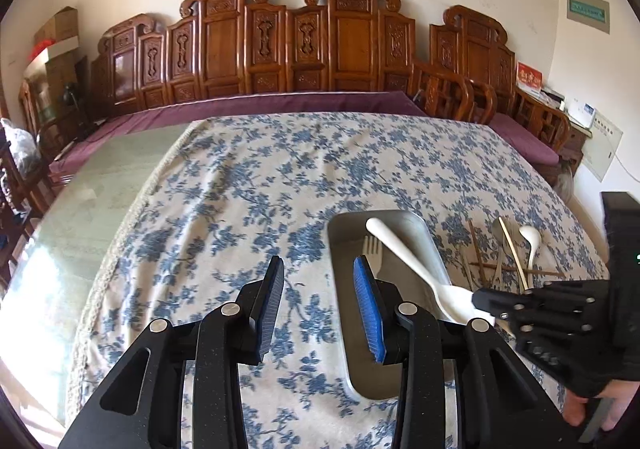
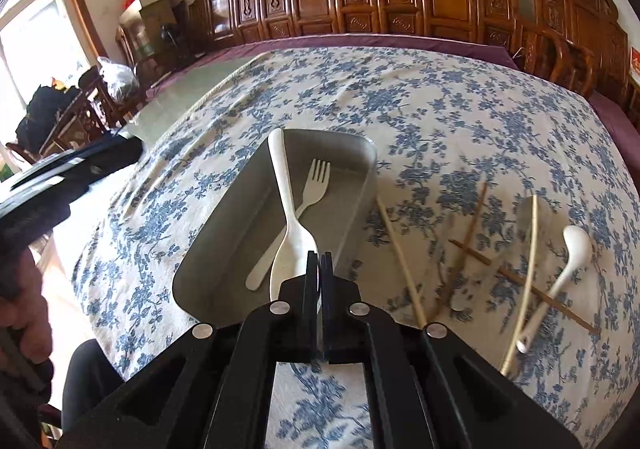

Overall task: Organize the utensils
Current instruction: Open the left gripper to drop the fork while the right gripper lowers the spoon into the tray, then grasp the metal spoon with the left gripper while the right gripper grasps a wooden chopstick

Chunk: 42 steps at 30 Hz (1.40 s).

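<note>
A grey metal tray (image 1: 372,373) (image 2: 344,217) lies on the blue-flowered tablecloth. In it are a white plastic fork (image 1: 372,247) (image 2: 316,185) and a long white spoon (image 1: 404,253) (image 2: 280,185). The spoon's handle points away and reaches the tray's far rim. My right gripper (image 2: 320,261) (image 1: 478,301) is shut on the edge of that spoon's bowl at the tray's near right side. My left gripper (image 1: 320,289) stands open with nothing between its fingers, over the cloth and the tray's left rim.
Loose utensils lie on the cloth right of the tray: a white ceramic soup spoon (image 2: 576,249) (image 1: 530,235), pale chopsticks (image 2: 400,249), brown chopsticks (image 2: 472,217) and a metal spoon (image 1: 500,229). Carved wooden seat backs (image 1: 280,41) line the far side. Bare glass tabletop (image 1: 100,189) shows left.
</note>
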### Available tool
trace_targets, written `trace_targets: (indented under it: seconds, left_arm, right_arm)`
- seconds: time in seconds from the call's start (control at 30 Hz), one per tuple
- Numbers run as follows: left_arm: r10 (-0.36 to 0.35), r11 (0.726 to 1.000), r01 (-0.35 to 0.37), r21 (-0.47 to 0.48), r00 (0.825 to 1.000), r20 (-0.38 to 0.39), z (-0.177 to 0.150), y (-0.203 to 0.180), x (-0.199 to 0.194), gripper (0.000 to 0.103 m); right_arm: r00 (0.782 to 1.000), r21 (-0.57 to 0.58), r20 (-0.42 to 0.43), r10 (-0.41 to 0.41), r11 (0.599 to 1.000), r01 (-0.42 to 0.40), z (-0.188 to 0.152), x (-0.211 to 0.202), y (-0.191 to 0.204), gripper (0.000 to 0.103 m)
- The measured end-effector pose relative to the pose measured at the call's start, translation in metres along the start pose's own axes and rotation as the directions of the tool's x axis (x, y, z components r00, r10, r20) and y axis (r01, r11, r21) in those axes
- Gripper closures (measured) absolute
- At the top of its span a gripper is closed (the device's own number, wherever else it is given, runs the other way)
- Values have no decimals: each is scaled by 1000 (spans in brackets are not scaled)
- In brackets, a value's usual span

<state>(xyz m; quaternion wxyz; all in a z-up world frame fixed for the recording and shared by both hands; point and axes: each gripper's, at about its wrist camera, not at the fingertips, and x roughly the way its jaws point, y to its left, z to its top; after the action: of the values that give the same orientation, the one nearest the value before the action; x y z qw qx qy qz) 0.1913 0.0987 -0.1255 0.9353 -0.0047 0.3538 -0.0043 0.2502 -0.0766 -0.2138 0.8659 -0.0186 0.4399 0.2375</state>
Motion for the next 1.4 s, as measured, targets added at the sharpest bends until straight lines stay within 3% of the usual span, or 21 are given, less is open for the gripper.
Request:
trace_targets:
  seconds: [0.77,1.0,1.2,1.23,1.3,1.4]
  left_arm:
    - [12,1000,-12,-29,1000,-5,-13,16,-11,69]
    - [9,1000,-10,-28,1000,-12,-16,12,-12,68]
    - [-17,1000,17,-19,1000,-15,-22,-2,-16,67]
    - [-22,1000,22,-18,1000,-14,-22,-5,-17,67]
    - [-35,999,35,-12,999,-11,-24,-13,-20,60]
    - [-58,998,58,-10,998,-12,-28,-24,-22,59]
  right_arm:
    - [998,-13,-59,-25,1000,25,0,39,25,98]
    - [999,-34,-10,53,998,-54,-3,19,26,97]
    - [997,-65,65,32,998,-28,-14,-28,-14,97]
    - [997,-69,73,15,998,-10,-17,-35,-24,96]
    - [996,-73,87,-25,997,31,-22,-45,-44,83]
    - [995,-63,82,-64,996,69,-31,-52,-70,82]
